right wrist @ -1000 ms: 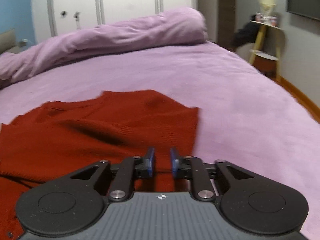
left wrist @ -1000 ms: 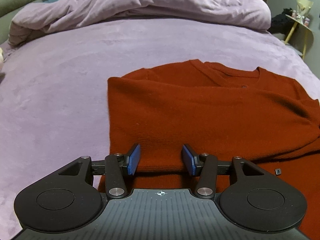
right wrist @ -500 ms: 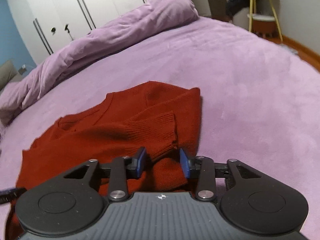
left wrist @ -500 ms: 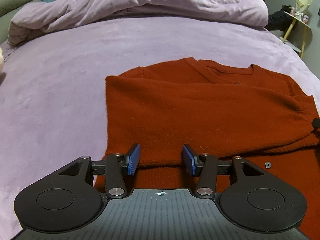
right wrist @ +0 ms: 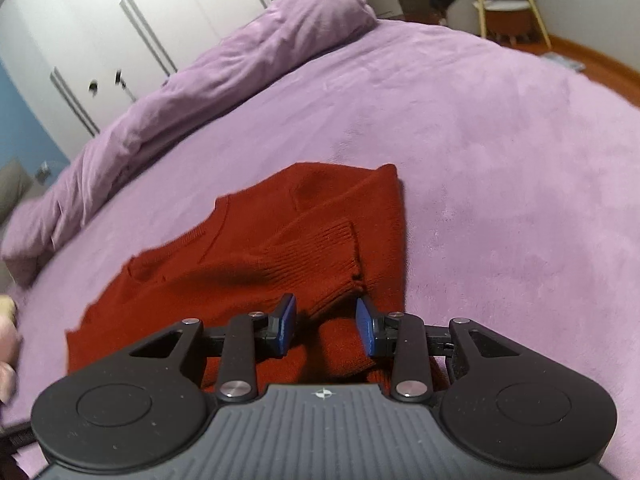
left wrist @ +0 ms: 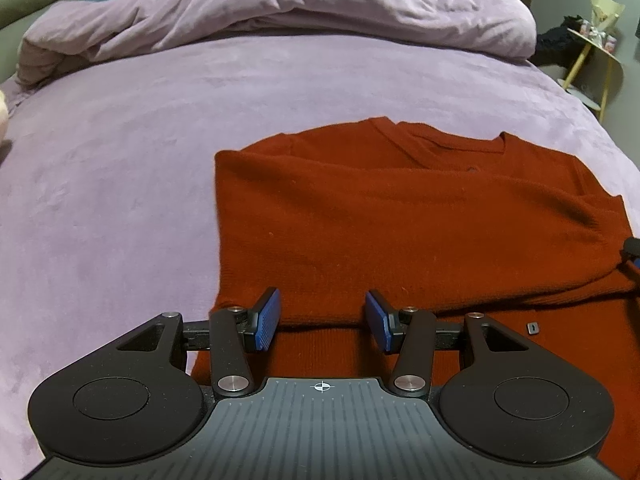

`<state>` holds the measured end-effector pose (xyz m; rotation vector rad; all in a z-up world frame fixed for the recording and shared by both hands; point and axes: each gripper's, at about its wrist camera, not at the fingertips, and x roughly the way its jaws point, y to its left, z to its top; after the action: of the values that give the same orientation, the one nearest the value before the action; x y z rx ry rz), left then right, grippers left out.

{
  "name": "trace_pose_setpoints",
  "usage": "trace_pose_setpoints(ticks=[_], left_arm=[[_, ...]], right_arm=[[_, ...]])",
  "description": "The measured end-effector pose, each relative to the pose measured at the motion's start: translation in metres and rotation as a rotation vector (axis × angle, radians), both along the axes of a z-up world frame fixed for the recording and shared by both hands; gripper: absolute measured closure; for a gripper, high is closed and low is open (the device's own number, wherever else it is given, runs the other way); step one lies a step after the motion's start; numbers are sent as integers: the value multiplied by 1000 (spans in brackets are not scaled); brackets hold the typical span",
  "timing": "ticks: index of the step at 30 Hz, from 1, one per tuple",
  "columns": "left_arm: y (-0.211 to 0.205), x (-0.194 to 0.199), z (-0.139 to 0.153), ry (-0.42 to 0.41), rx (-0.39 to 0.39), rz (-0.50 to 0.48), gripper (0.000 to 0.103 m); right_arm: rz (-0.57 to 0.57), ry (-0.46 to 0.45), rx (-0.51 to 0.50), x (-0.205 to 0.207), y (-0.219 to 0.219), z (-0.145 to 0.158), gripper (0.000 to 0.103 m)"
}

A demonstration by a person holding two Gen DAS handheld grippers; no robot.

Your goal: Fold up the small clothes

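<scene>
A rust-red knit sweater (left wrist: 420, 232) lies flat on the purple bedspread (left wrist: 120, 184), near the bed's near edge and toward its right side. Its left edge runs straight and clean; the V-neck points toward the far end of the bed. One sleeve (right wrist: 316, 256) is folded across the body, its ribbed cuff lying just short of the sweater's right edge.

The left gripper (left wrist: 322, 320) hangs over the hem by the near-left corner, blue pads spread wide with nothing between them. The right gripper (right wrist: 326, 326) sits just behind the cuff, jaws likewise parted and holding nothing.

Bare bedspread stretches broadly left of the sweater, beyond the collar, and to its right. A rumpled purple duvet (left wrist: 280, 12) is heaped along the far edge of the bed. White wardrobe doors (right wrist: 120, 28) stand behind it, and a yellow-legged side table (left wrist: 596, 60) is off the far-right corner.
</scene>
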<state>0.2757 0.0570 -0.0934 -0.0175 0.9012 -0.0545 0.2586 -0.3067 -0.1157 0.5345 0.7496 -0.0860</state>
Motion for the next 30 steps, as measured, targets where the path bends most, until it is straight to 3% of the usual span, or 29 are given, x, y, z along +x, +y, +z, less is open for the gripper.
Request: trace_pose_setpoints(ticks=[2,3,4,5,8,9,13,19,22,23,25,28,30], left_arm=[[0,2,0,3,-5,9,51],[0,2,1,3,-8,15,51],[0,2,2,4,-12,20,51],[1,1,3,0,-20,24,51],[2,-1,6,-4,-33,29,51],[3,-1,6,-5,-33,29,51],[7,-1,3,7,-19,42,51],[9,-5,0,30,4,33,51],[11,-10,-2,50,25,35,51],[12,-14,-2,48,34,32,51],[16,-27,1,31,31,-1,51],[23,-58,3,56,-4,-80,49],[28,-88,2,79,12,-107,46]], right_arm=[[3,-8,-7,2,0,-1,75],[16,-7,-22,5,2,-1,91],[30,-4,-26,5,3,0,98],[42,-20,-2,4,2,2,97],[37,-142,264,-10,-20,3,98],[9,-154,305,-13,-27,1,98],[-5,-10,82,-9,-24,-5,98],[90,30,-159,-2,4,0,97],[113,60,-317,-4,17,8,89],[111,66,-370,-8,22,14,81],[125,65,-377,-23,23,22,78],[225,44,-219,-67,18,29,76],[261,57,-184,-110,16,33,73]])
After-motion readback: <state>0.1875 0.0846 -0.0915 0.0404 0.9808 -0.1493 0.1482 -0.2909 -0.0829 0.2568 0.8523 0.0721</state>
